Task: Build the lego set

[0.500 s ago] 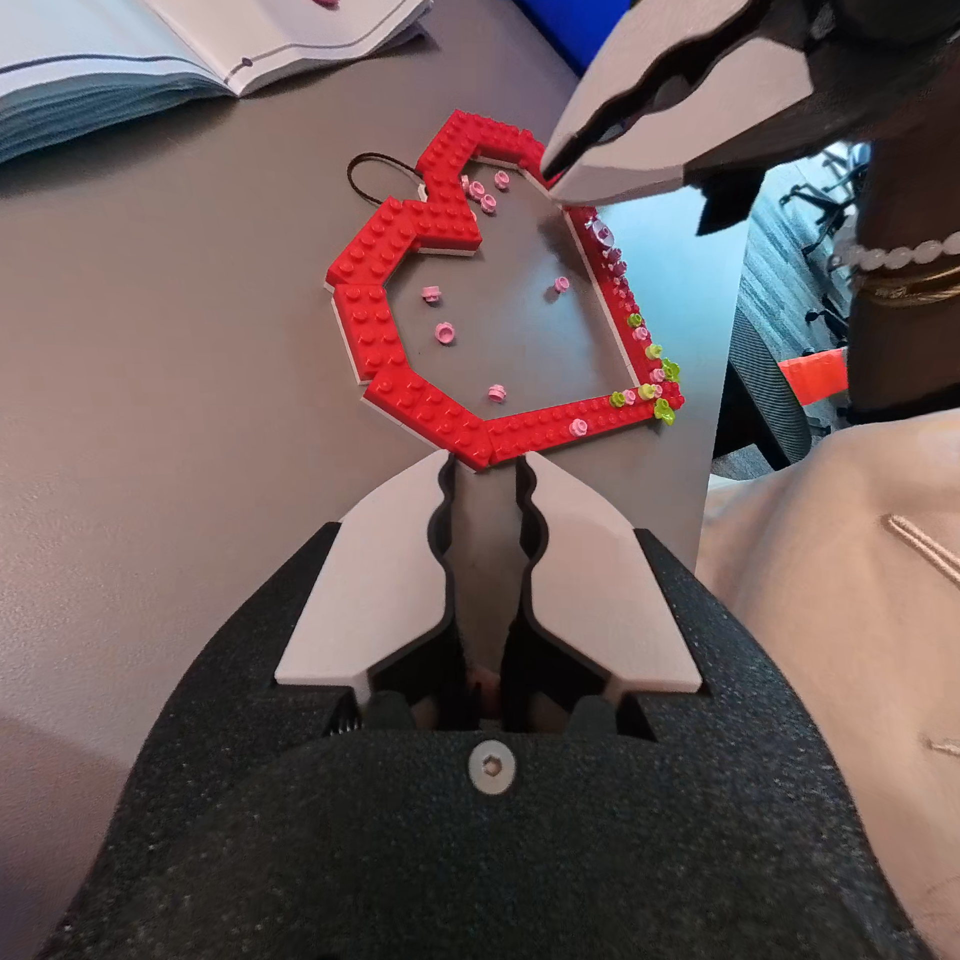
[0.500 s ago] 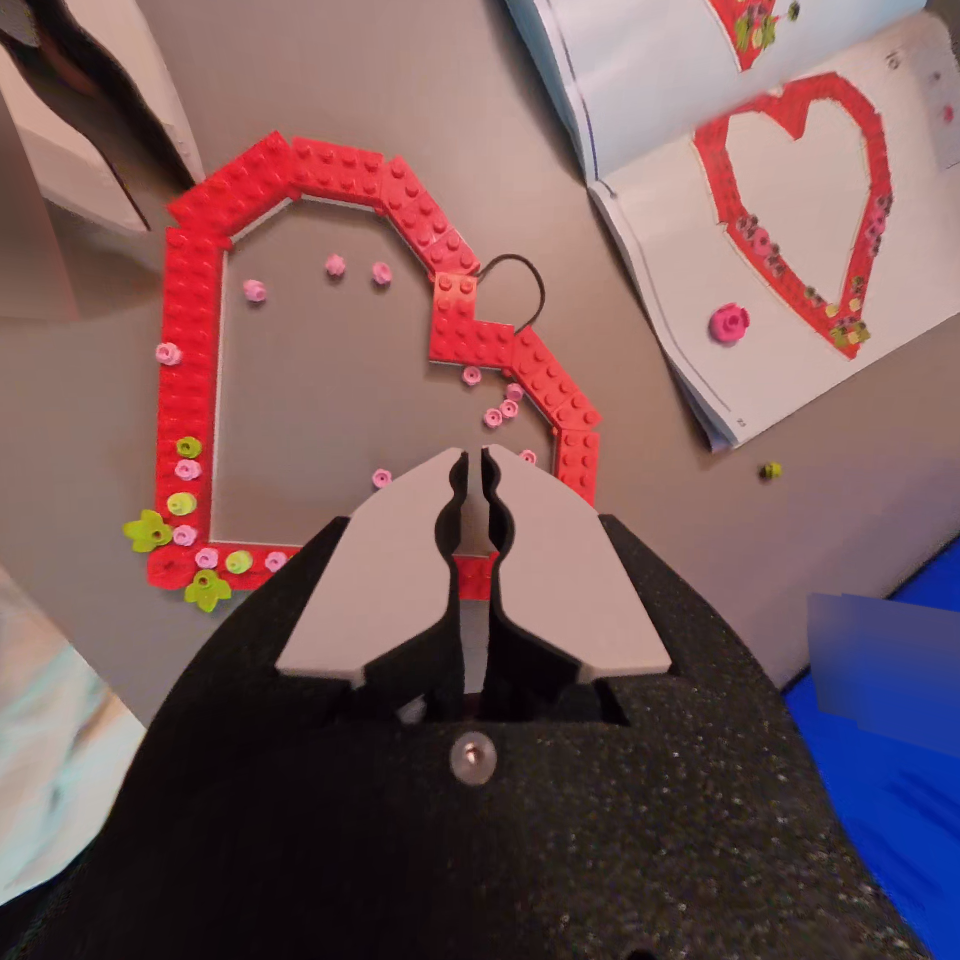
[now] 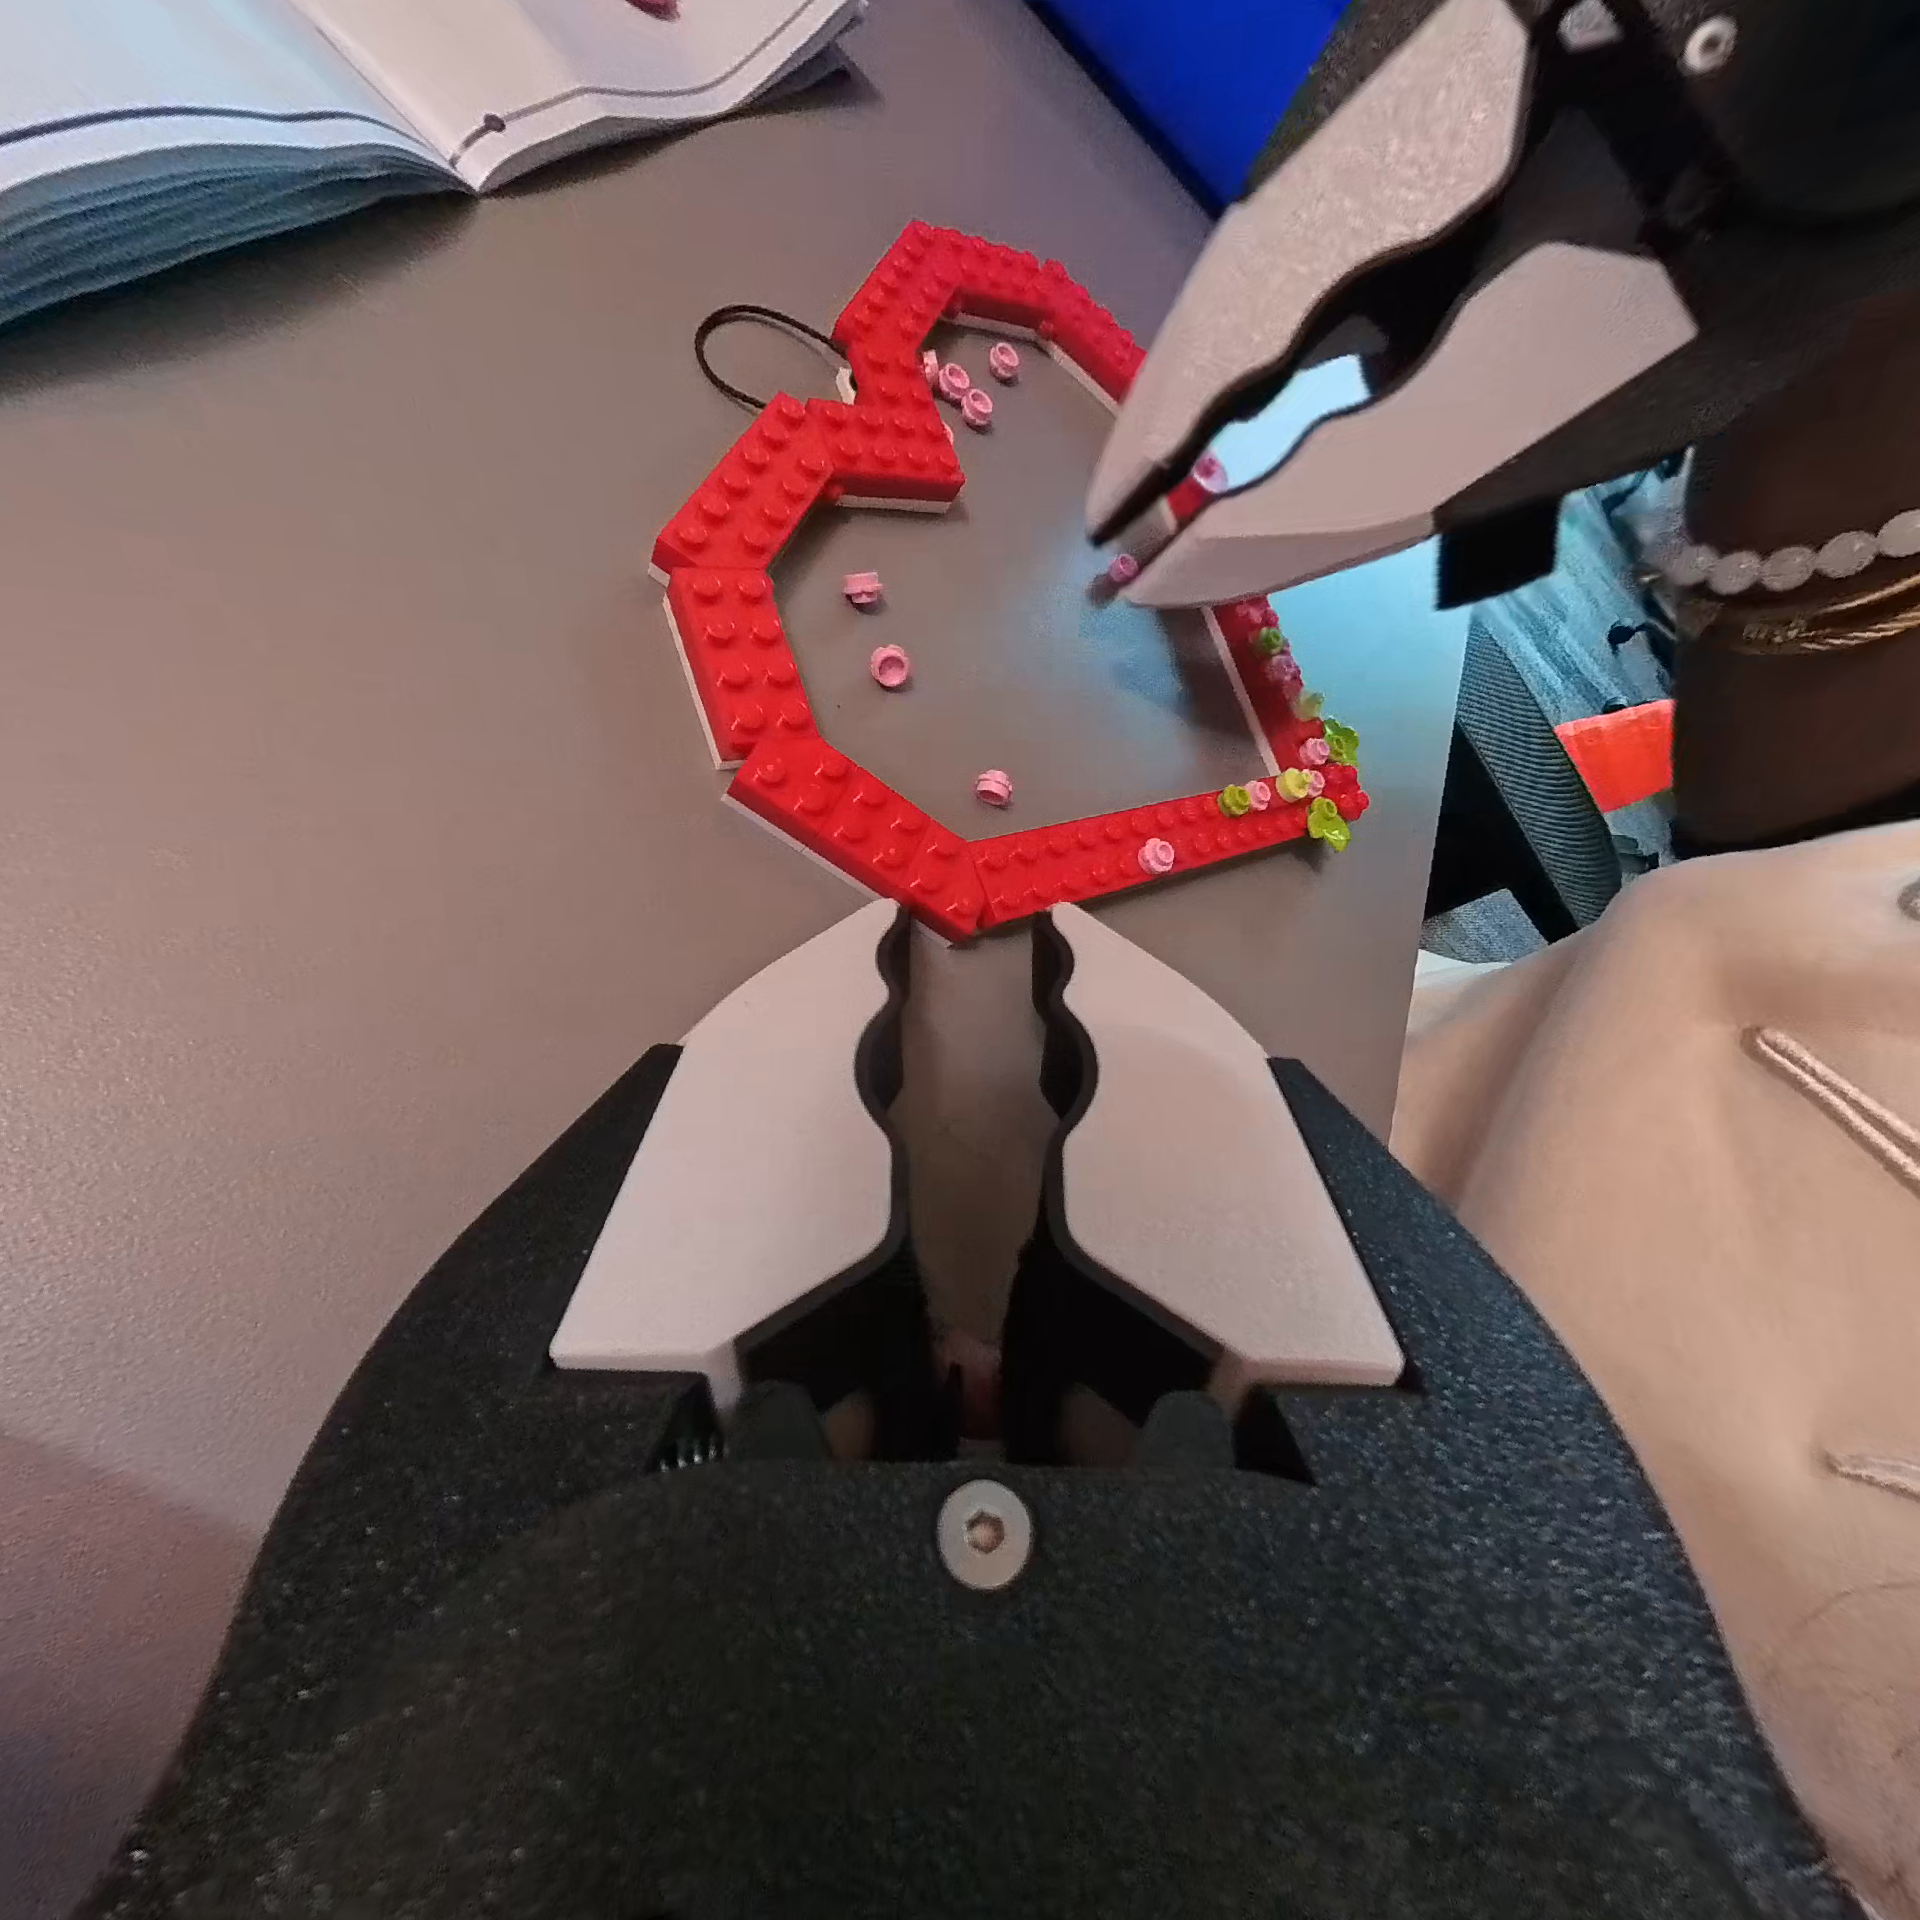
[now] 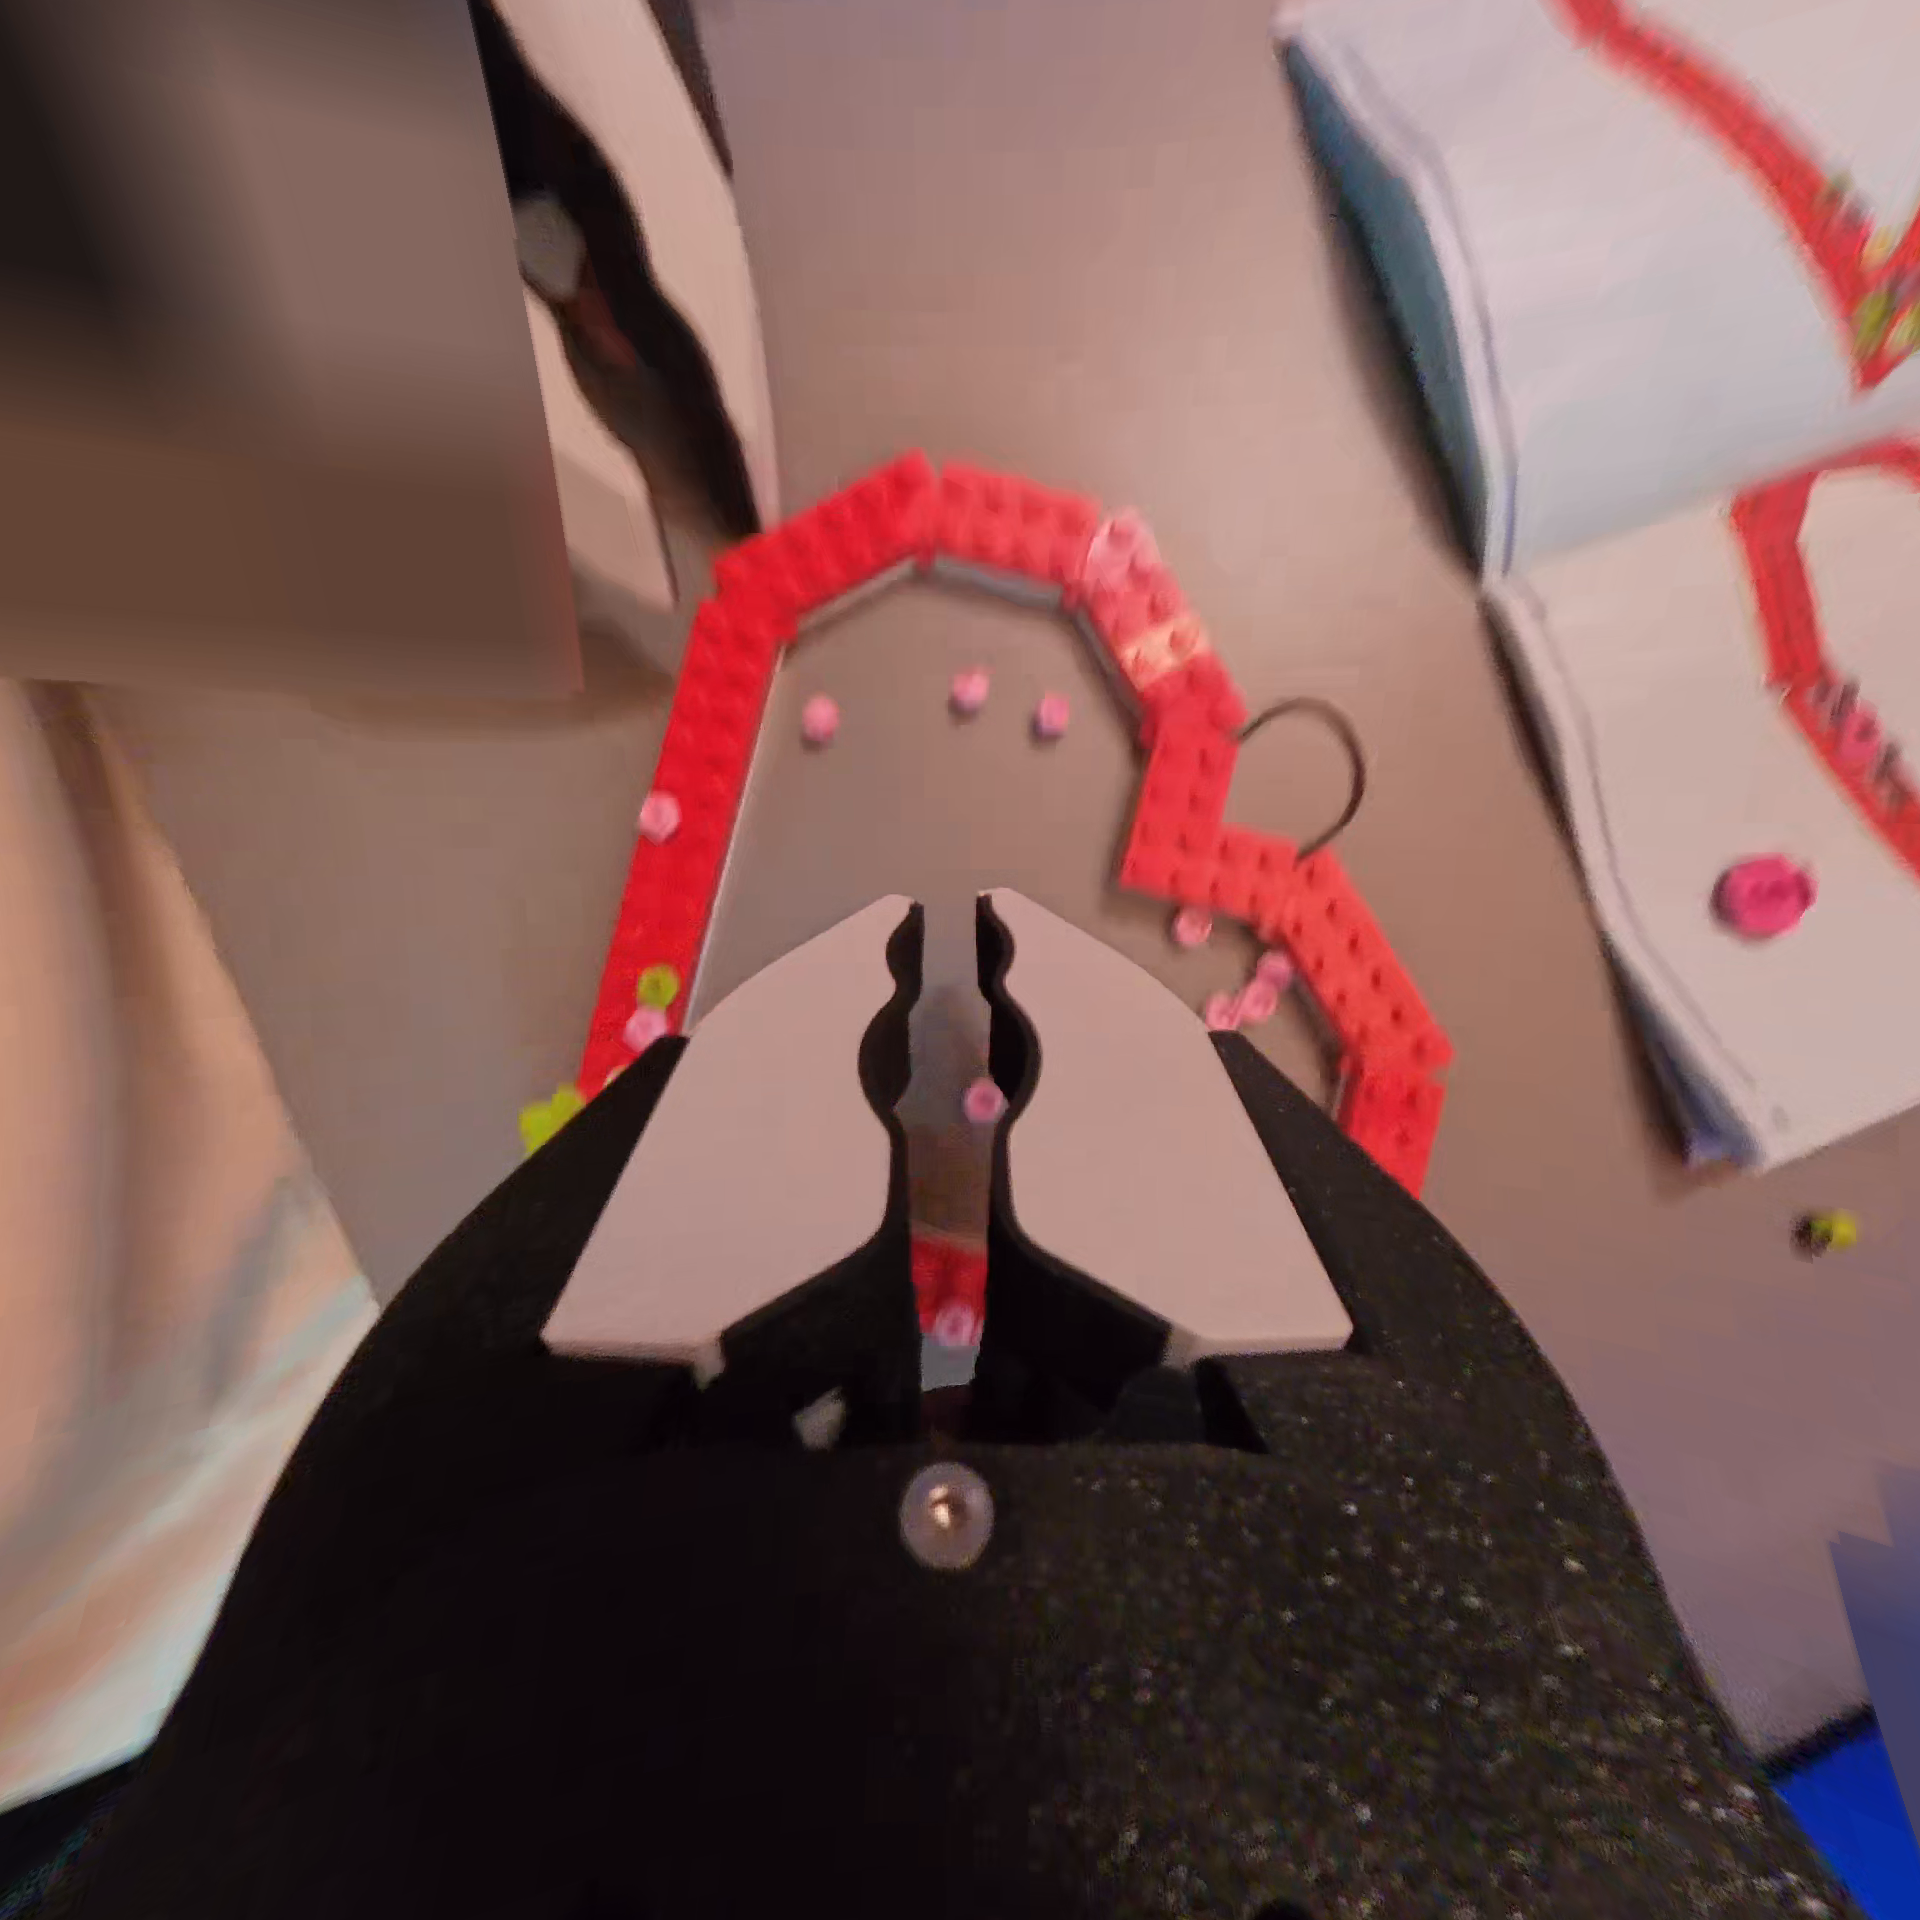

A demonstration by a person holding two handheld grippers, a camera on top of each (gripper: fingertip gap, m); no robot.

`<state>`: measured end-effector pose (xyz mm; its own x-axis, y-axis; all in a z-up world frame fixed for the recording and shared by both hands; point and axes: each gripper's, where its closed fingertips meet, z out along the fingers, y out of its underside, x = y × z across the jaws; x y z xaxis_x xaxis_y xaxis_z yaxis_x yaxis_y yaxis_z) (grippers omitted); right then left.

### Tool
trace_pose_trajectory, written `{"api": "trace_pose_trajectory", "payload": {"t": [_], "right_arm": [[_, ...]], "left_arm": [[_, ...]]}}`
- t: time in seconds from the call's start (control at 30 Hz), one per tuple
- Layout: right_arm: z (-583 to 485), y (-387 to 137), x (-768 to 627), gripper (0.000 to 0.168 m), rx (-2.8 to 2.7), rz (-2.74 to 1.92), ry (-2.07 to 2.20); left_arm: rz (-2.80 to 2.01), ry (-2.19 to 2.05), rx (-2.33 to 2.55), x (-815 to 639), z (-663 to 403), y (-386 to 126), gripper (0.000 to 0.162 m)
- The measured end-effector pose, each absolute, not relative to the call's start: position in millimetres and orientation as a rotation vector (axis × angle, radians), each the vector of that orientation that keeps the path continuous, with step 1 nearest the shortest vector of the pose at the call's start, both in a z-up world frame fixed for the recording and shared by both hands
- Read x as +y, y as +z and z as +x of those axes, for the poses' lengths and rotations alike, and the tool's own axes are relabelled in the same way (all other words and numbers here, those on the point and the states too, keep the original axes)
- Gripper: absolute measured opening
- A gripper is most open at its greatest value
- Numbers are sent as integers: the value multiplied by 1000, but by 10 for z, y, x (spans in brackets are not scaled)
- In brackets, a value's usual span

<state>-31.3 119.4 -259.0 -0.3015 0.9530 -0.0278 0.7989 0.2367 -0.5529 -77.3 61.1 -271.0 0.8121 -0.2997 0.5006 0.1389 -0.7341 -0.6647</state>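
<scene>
Left wrist view shows the right gripper [image 3: 1117, 545], slightly parted and empty, descending on a tiny, light, slippery pink stud [image 3: 1122, 568] best pinched across its rim; left gripper [image 3: 966, 925] spread beside the stiff red heart frame [image 3: 743, 665].

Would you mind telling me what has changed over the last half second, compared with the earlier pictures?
The right tongs came down from the heart frame's far edge into its open middle, tips now beside a loose pink stud; they opened slightly and hold nothing. The left tongs stayed open at the frame's near corner. Frame, other studs and instruction booklet have not moved.
</scene>
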Motion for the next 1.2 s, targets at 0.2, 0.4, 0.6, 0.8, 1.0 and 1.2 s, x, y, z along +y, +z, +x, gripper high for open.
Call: {"api": "trace_pose_trajectory", "payload": {"t": [0.2,0.4,0.6,0.8,1.0,1.2], "right_arm": [[-701,-2707,1267,9,-2189,-1532,599],[-781,-2771,1248,4,-2205,-1514,601],[-500,-2610,997,11,-2216,-1775,977],[-307,-2721,1289,14,-2178,-1818,742],[-336,-2565,1282,8,-2198,-1580,677],[-453,-2690,1229,8,-2290,-1529,581]], "left_arm": [[-2268,-777,118,612,-774,-2711,22],[-2266,-785,114,611,-773,-2710,22],[-2266,-784,115,611,-774,-2712,22],[-2266,-786,114,612,-774,-2711,22],[-2266,-792,111,613,-774,-2712,22],[-2266,-790,113,614,-773,-2712,22]]}}
